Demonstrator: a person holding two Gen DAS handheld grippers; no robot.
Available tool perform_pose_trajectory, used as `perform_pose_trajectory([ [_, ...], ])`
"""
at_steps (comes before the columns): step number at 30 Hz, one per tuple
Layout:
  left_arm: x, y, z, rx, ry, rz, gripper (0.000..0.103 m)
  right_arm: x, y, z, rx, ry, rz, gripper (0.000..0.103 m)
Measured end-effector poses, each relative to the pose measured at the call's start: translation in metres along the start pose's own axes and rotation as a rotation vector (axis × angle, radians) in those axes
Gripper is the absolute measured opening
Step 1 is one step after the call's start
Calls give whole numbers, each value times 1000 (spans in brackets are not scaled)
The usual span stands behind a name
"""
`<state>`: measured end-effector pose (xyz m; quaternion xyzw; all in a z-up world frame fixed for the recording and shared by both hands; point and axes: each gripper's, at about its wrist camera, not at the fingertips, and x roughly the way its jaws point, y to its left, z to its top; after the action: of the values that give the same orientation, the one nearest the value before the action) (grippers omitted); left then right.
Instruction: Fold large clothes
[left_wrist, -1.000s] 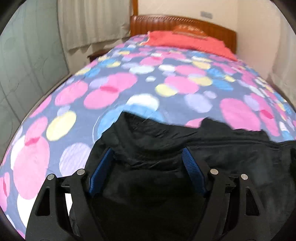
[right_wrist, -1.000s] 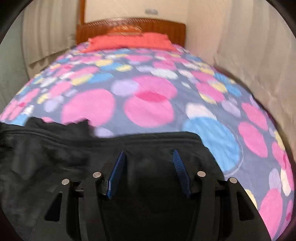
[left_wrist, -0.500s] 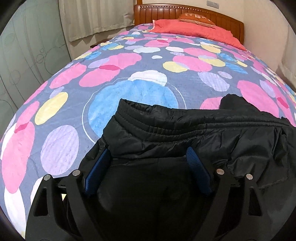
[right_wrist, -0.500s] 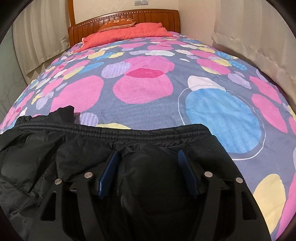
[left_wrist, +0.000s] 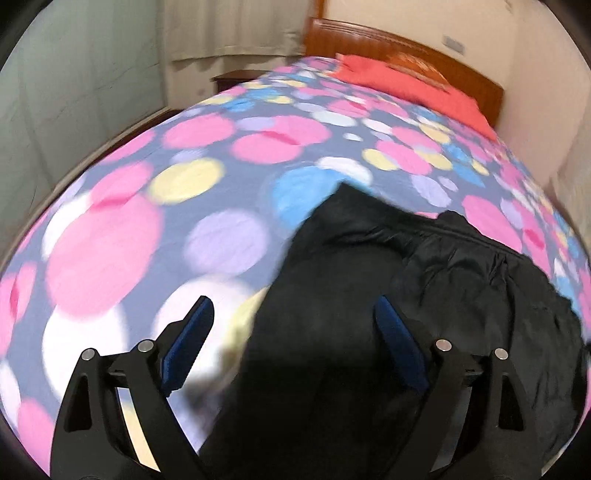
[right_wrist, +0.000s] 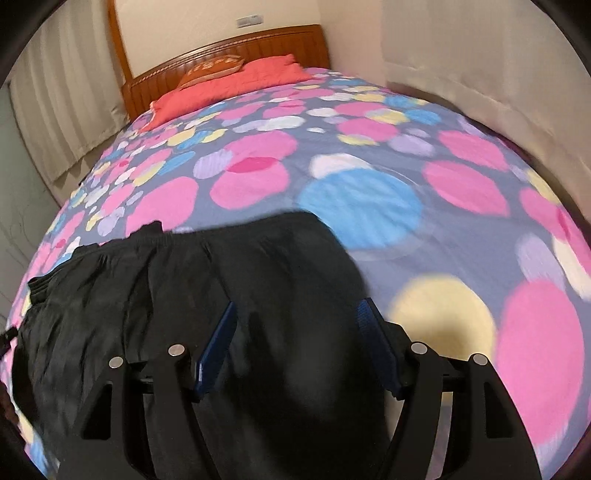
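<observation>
Dotted bedspread (left_wrist: 207, 236) under black garment (left_wrist: 461, 280), long axis crosswise, ribbed hem headboard-ward; left tool (left_wrist: 295, 314) and right tool (right_wrist: 297, 314) both spread apart.

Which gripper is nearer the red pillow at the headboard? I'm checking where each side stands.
Neither clearly: left gripper and right gripper both sit over the black garment at the foot, the red pillow far across the bed.

Black jacket (left_wrist: 369, 295), pink-blue-yellow dotted bedspread (left_wrist: 184, 184), red pillow (right_wrist: 229, 88)
</observation>
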<state>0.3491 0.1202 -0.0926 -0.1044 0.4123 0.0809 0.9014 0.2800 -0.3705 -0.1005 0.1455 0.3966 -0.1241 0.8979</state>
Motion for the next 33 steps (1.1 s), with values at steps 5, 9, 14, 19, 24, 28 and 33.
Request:
perform_pose_trajectory([
  [5, -38, 46, -56, -170, 5, -60, 91, -40, -44, -51, 134, 13, 46, 68],
  [9, -50, 57, -94, -268, 38, -229, 94, -58, -60, -93, 228, 30, 89, 68],
  [14, -29, 55, -112, -360, 89, -325, 95, -41, -52, -122, 336, 120, 215, 68],
  [19, -19, 50, -103, -358, 35, -268, 95, -25, -49, -117, 439, 70, 237, 68],
  [24, -13, 43, -98, -296, 4, -234, 49, -15, -39, -112, 436, 46, 188, 47],
  [28, -16, 41, -101, -291, -4, -269, 29, -15, -44, -117, 466, 37, 241, 33],
  [33, -31, 41, -106, -257, -3, -258, 25, -25, -46, -120, 456, 25, 250, 26],
])
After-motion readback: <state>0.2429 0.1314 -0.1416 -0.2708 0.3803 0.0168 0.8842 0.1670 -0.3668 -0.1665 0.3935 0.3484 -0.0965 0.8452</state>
